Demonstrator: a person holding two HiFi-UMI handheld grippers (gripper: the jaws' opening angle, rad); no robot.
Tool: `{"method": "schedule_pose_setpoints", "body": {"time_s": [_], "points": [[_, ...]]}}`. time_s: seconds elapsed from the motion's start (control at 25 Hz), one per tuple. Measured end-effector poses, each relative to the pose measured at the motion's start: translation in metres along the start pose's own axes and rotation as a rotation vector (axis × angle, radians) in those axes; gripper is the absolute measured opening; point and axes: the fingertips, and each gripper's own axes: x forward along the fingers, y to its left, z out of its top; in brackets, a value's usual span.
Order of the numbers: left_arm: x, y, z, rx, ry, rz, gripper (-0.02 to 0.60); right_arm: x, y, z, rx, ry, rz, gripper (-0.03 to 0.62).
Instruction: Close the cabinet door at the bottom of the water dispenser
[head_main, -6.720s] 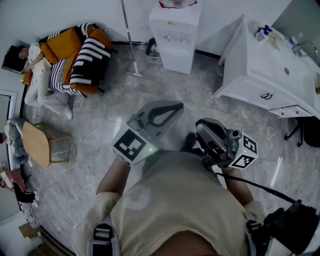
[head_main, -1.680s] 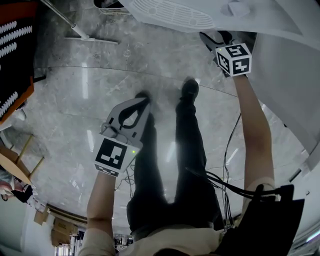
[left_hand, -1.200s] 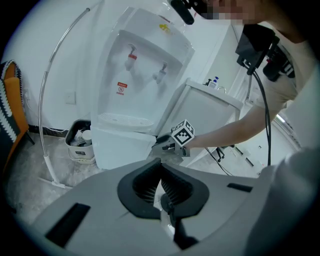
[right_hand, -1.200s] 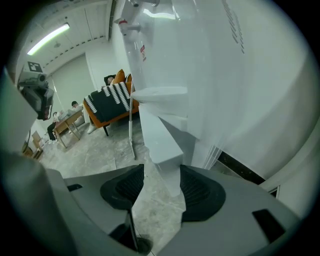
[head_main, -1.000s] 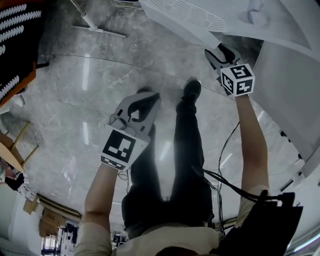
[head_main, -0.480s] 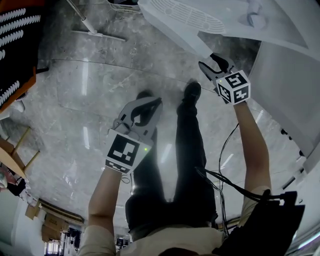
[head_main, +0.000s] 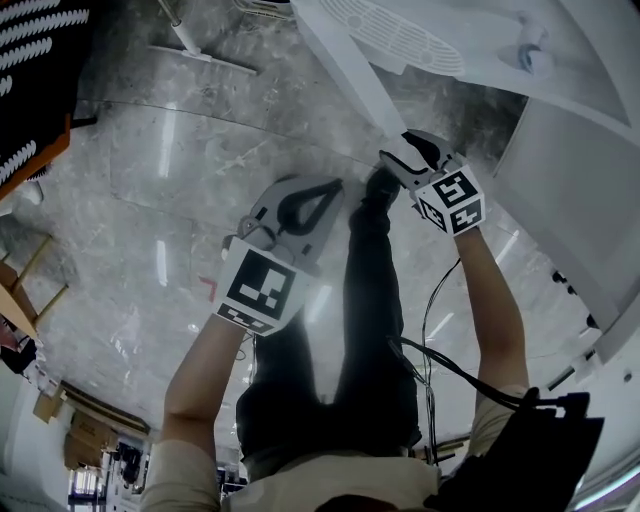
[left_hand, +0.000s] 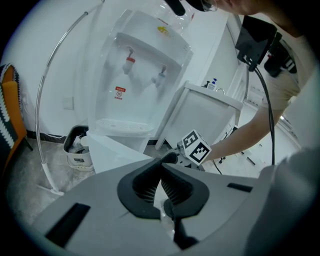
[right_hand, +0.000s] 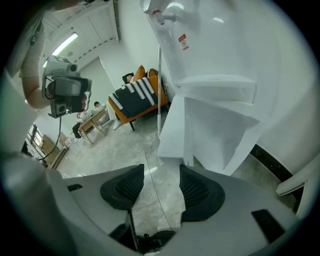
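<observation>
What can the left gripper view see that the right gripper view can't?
Only the left gripper view: the left tongs, shut on nothing, a waste bin beside the dispenser, and the marker cube on the other hand. Only the right gripper view: the right tongs, open and empty, and a small wooden table across the room. Both: the water dispenser, its open cabinet door and the striped orange chair.

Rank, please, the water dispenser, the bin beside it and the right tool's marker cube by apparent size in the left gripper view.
1. water dispenser, clearly largest.
2-3. bin and marker cube look about alike; the cube is nearer, so I leave them tied.
</observation>
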Motion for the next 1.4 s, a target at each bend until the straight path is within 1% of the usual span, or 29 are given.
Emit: {"method": "schedule_pose_setpoints", "body": {"time_s": [0.12,0.24,0.32,0.44,0.64,0.8,0.88,0.96,1.04,1.12,1.2,1.28,1.32,1.4], "points": [[0.012,-0.003,0.003,0.058,0.012,0.009,-0.006,0.004,0.014,0.000,-0.020,0.008,0.032,0.239],[0.024,-0.009,0.012,0.055,-0.009,-0.027,-0.006,0.010,0.029,0.002,-0.042,0.014,0.067,0.238],[0.032,-0.011,0.015,0.075,-0.014,-0.041,-0.006,0.016,0.038,0.002,-0.052,0.018,0.092,0.238],[0.042,-0.009,0.011,0.119,0.009,-0.032,-0.006,0.022,0.050,-0.001,-0.069,0.024,0.125,0.238],[0.051,-0.006,0.009,0.146,0.028,-0.019,-0.005,0.030,0.072,0.002,-0.127,0.033,0.163,0.238],[0.065,-0.002,0.024,0.209,0.023,-0.003,-0.005,0.035,0.074,-0.002,-0.134,0.053,0.171,0.238],[0.076,0.005,0.032,0.242,0.042,0.005,-0.005,0.035,0.072,0.000,-0.137,0.062,0.177,0.238],[0.090,0.009,0.033,0.272,0.076,0.006,-0.005,0.031,0.074,0.003,-0.118,0.056,0.184,0.238],[0.104,0.006,0.027,0.316,0.123,-0.004,-0.005,0.023,0.078,-0.002,-0.091,0.053,0.184,0.238],[0.118,0.001,0.022,0.386,0.169,-0.007,-0.005,0.012,0.081,-0.012,-0.060,0.053,0.185,0.238],[0.131,0.000,0.018,0.461,0.215,0.007,-0.005,-0.002,0.081,-0.018,-0.018,0.044,0.179,0.238],[0.141,0.005,0.009,0.521,0.271,0.029,-0.006,-0.015,0.078,-0.021,0.041,0.026,0.155,0.238],[0.144,0.007,0.004,0.537,0.295,0.035,-0.005,-0.021,0.076,-0.023,0.074,0.017,0.143,0.238],[0.147,0.009,-0.007,0.536,0.326,0.027,0.005,-0.032,0.071,-0.028,0.136,-0.002,0.124,0.238]]}}
